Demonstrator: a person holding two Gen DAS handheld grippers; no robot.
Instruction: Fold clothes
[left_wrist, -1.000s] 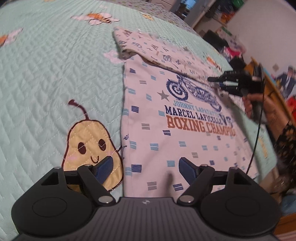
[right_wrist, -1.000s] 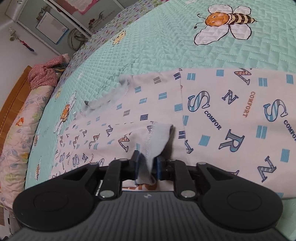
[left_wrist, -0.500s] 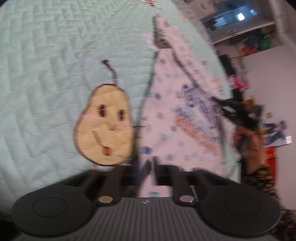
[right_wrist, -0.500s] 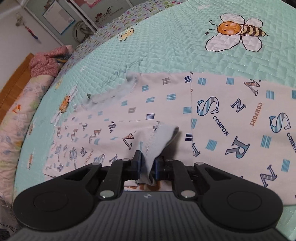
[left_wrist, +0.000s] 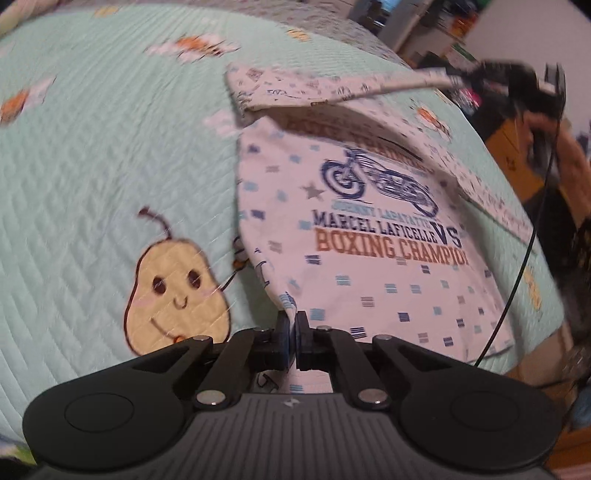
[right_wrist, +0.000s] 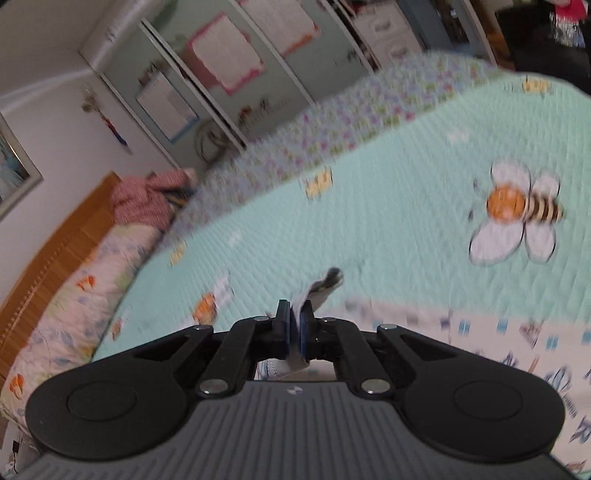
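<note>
Cotton, white with small blue dashes, is what you have in both hands: the shirt (left_wrist: 369, 266) lies on the mint quilted bedspread (left_wrist: 110, 147), its motorbike and boxing print facing up. Starting at the left, your left gripper (left_wrist: 291, 325) has its pads pressed together on the near hem corner, just beside the embroidered pear (left_wrist: 177, 291); that pinch looks meant to carry the bottom edge as you fold. Across the garment, your right gripper (right_wrist: 293, 328) is clamped on a grey-edged piece of the same shirt (right_wrist: 317, 291), and from the left camera you can see a long strip of fabric pulled up off the bed toward it. Lifting both ends together probably keeps the cloth taut for a clean crease. Around you: a bee (right_wrist: 517, 210) stitched into the quilt, a floral pillow (right_wrist: 85, 295) against the wooden headboard (right_wrist: 55, 251), and crumpled pink clothing (right_wrist: 144, 199) beyond. A thin black cable (left_wrist: 517, 288) hangs over the shirt's right edge and could snag the fold.
</note>
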